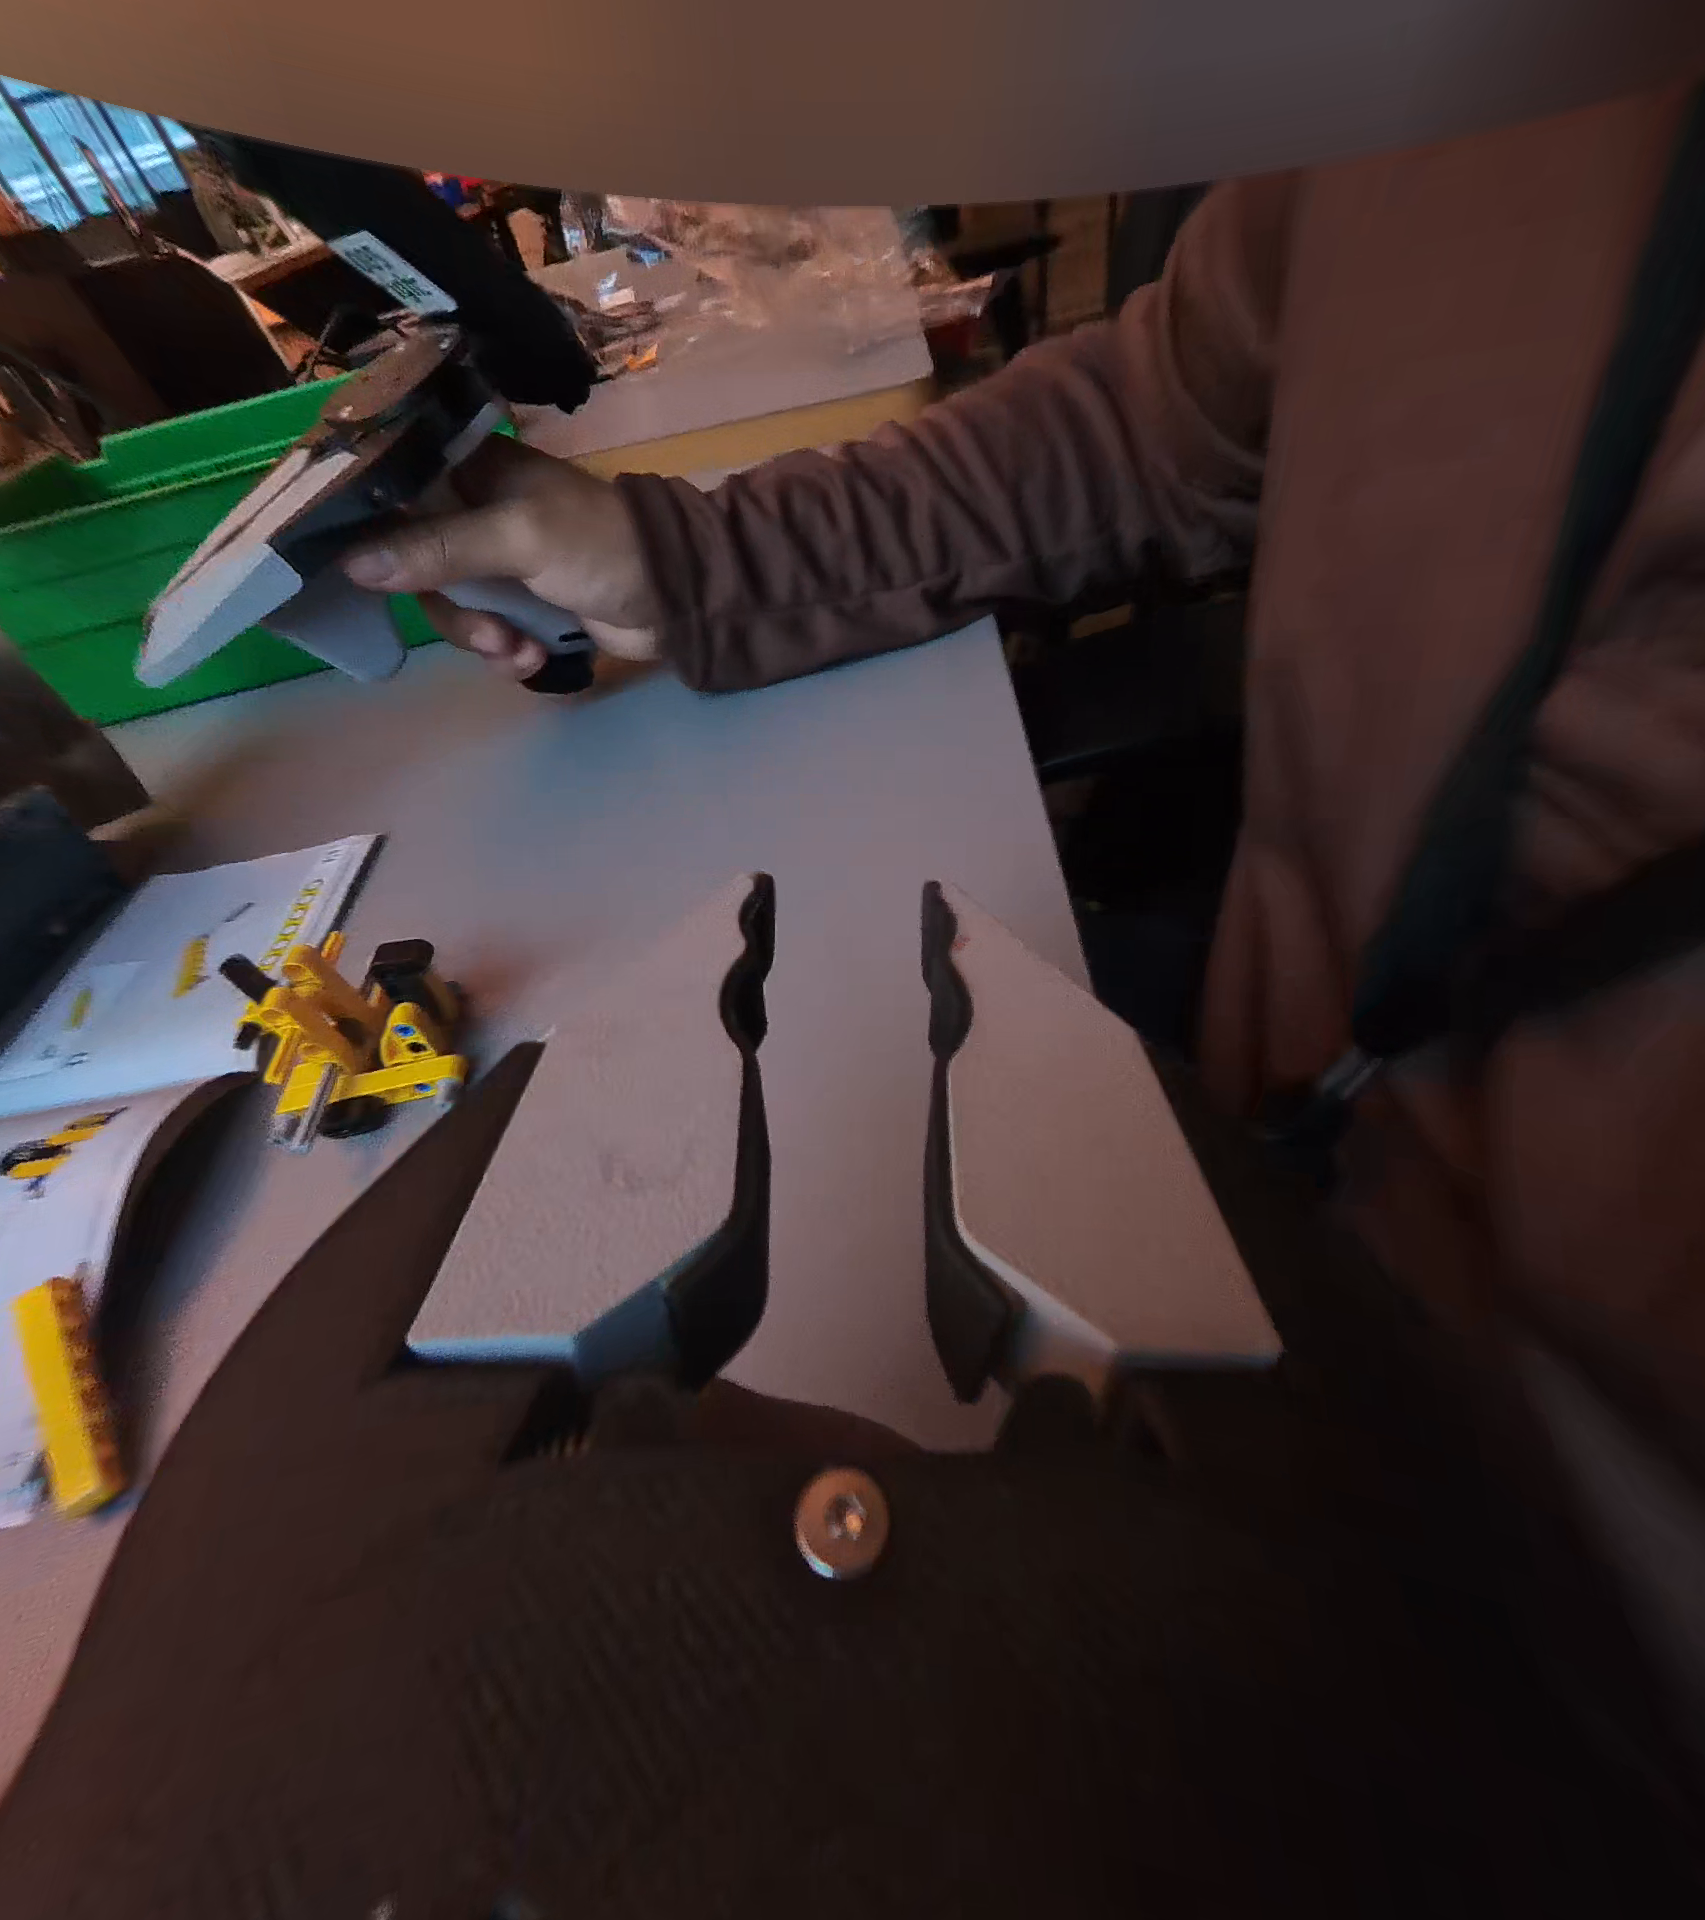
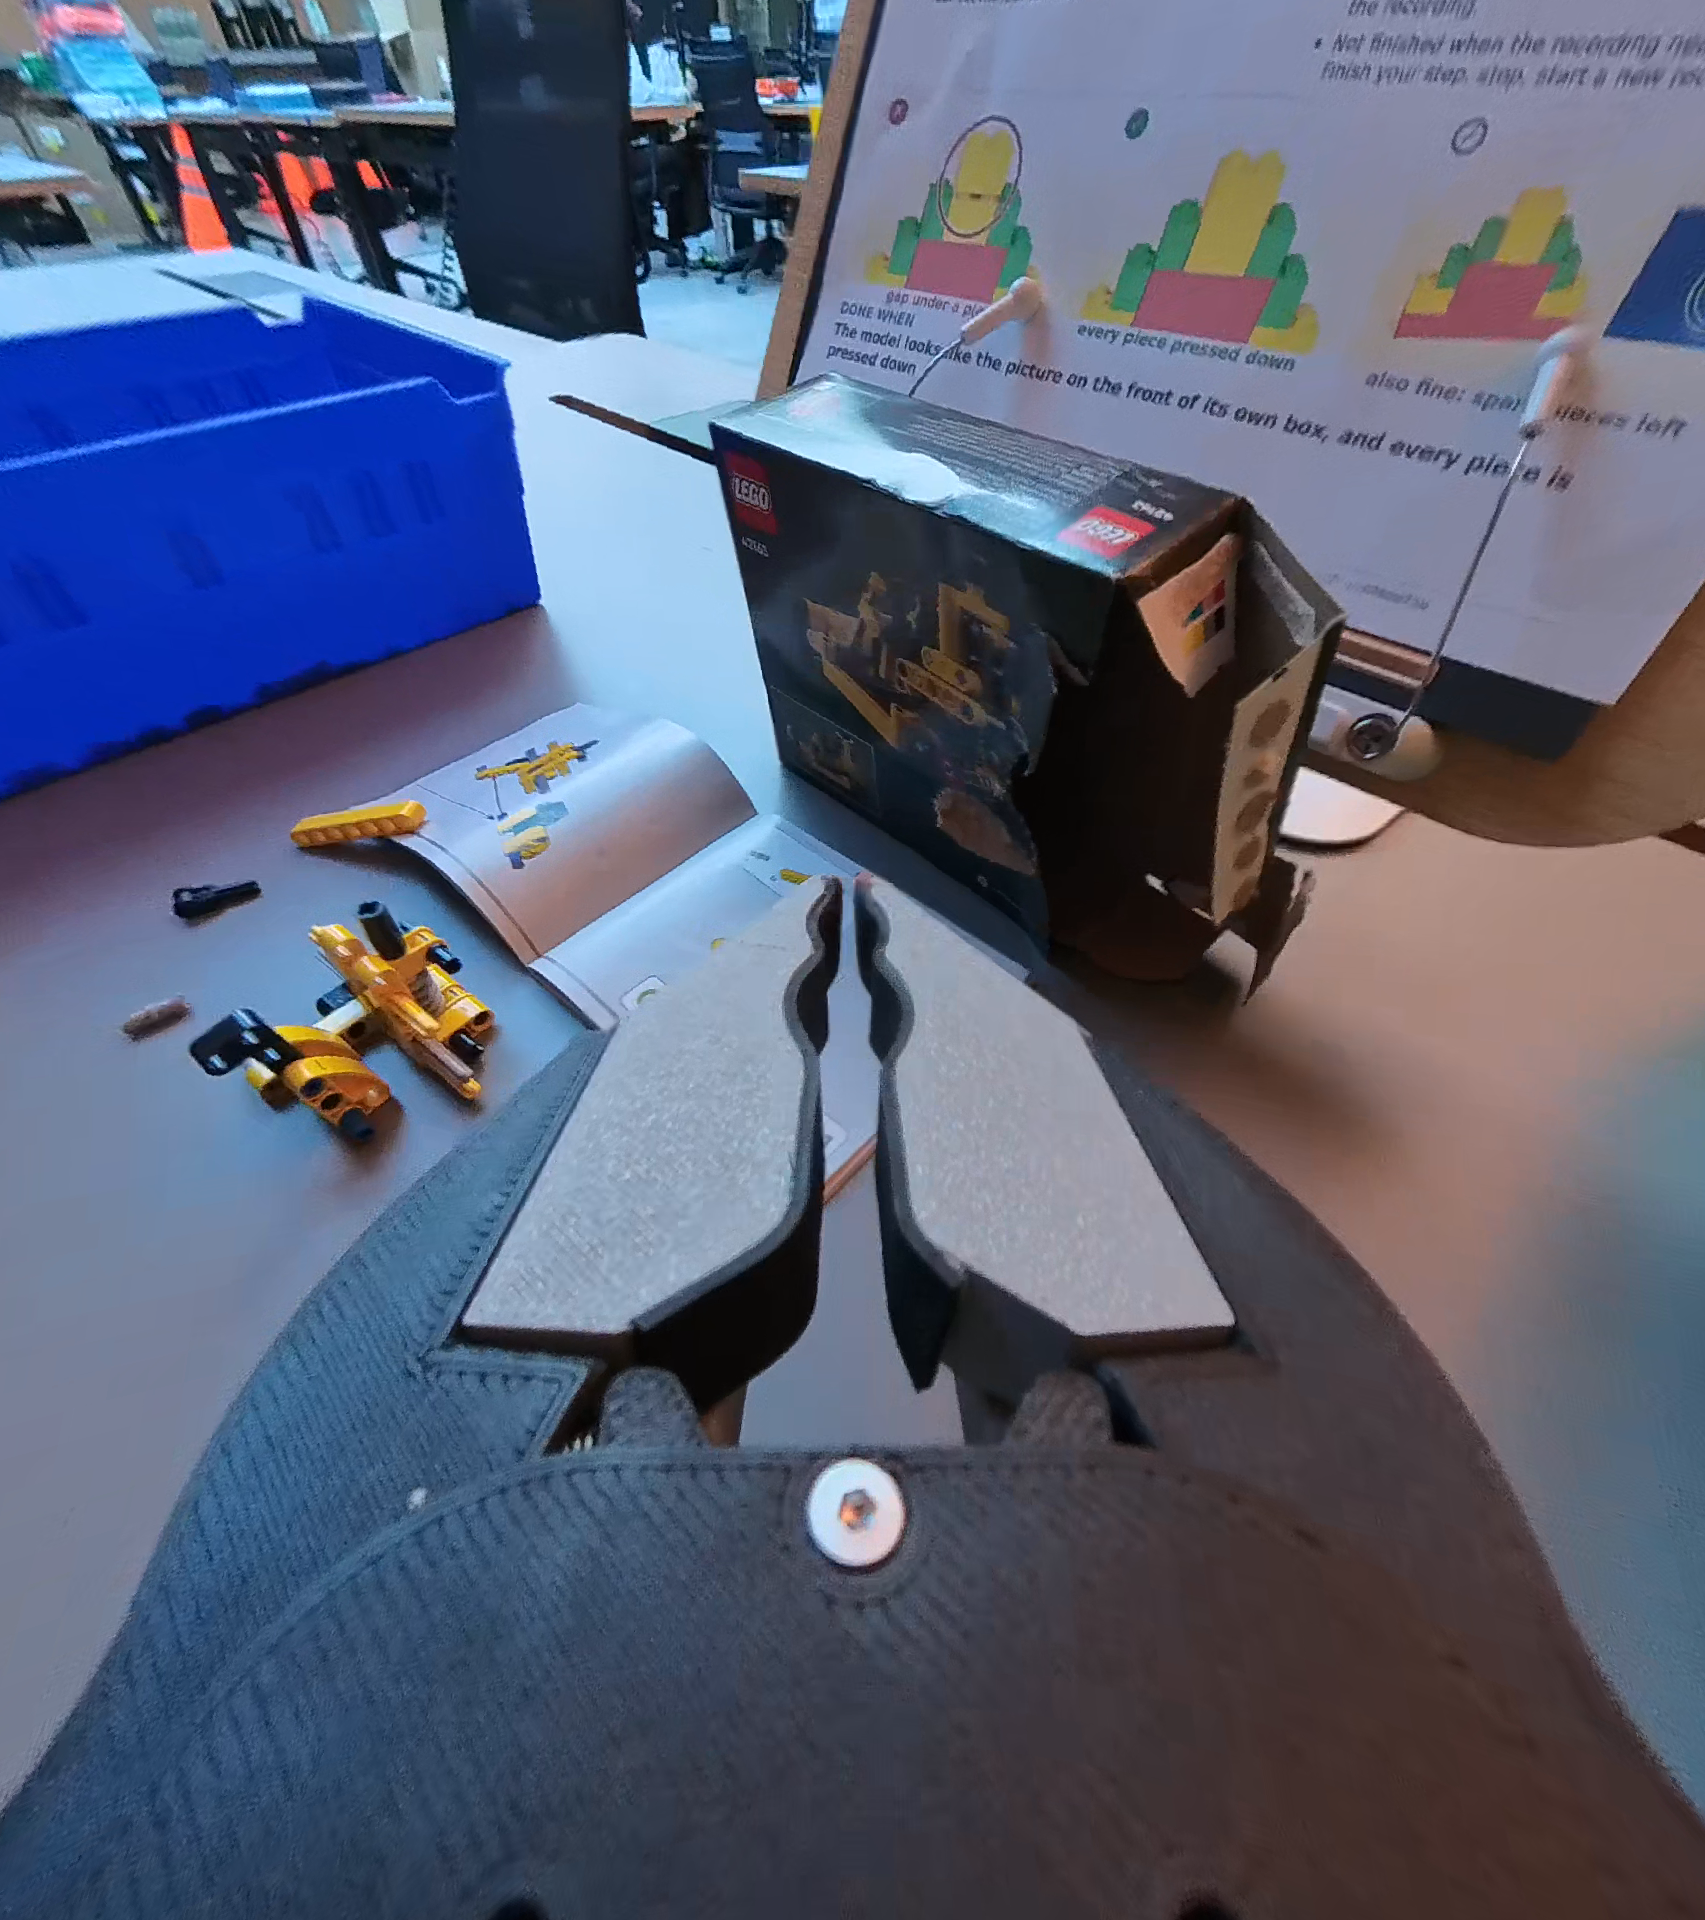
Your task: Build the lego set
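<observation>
A partly built yellow and black lego assembly (image 2: 380,1008) lies on the table, left of my right gripper (image 2: 848,899); it also shows in the left wrist view (image 1: 360,1029). My right gripper is shut and empty, hovering over the open instruction booklet (image 2: 599,821). My left gripper (image 1: 846,904) is open and empty above the bare table, right of the assembly. A loose yellow beam (image 2: 360,823), a black pin (image 2: 214,896) and a small brown pin (image 2: 155,1016) lie near the assembly. The right gripper (image 1: 214,613) shows far off in the left wrist view, held by a hand.
The torn lego box (image 2: 983,675) stands behind the booklet. A blue bin (image 2: 173,520) sits at the far left, a green bin (image 1: 100,551) on the other side. An instruction board (image 2: 1347,260) leans behind the box. The table edge (image 1: 1045,810) and the person's body are close by. The left gripper's tips are roughly 30 cm from the right gripper's. The loose yellow beam (image 2: 360,823) is about 20 cm from both grippers' fingertips. It is also in sight in the left wrist view (image 1: 66,1397).
</observation>
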A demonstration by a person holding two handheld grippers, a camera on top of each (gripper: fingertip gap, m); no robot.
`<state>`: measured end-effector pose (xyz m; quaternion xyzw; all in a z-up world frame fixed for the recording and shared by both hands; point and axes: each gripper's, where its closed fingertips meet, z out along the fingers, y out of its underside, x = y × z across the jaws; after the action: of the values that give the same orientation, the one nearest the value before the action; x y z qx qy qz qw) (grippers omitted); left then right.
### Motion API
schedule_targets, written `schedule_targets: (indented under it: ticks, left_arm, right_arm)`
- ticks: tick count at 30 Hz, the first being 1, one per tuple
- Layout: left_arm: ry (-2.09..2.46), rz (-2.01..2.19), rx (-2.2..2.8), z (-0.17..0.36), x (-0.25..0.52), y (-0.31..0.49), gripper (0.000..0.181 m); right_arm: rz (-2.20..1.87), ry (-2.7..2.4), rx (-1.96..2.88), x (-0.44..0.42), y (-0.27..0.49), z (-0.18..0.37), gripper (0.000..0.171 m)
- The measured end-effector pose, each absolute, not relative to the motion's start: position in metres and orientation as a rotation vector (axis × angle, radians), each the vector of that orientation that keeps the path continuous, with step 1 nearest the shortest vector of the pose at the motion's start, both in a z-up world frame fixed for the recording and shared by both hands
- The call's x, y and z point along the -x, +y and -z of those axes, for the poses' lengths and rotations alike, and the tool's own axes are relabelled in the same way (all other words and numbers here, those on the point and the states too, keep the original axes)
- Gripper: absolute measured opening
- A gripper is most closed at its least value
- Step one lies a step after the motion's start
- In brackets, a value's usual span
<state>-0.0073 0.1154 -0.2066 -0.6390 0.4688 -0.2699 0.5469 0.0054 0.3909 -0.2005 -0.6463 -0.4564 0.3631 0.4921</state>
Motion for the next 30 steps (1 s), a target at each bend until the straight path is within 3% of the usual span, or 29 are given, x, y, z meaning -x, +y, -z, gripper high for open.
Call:
schedule_targets:
  ticks: [4, 9, 30]
  left_arm:
    - [0.988, 0.793, 1.498, 0.191, 0.013, 0.120, 0.019]
    - [1.028, 0.776, 1.527, 0.198, 0.014, 0.119, 0.027]
    - [1.020, 0.820, 1.523, 0.196, 0.017, 0.119, 0.023]
  right_arm:
    - [-0.821, -1.142, 1.537, -0.004, 0.390, 0.200, 0.000]
    - [-0.779, -1.197, 1.557, -0.005, 0.392, 0.208, 0.000]
    - [-0.885, -1.207, 1.573, -0.002, 0.381, 0.211, 0.000]
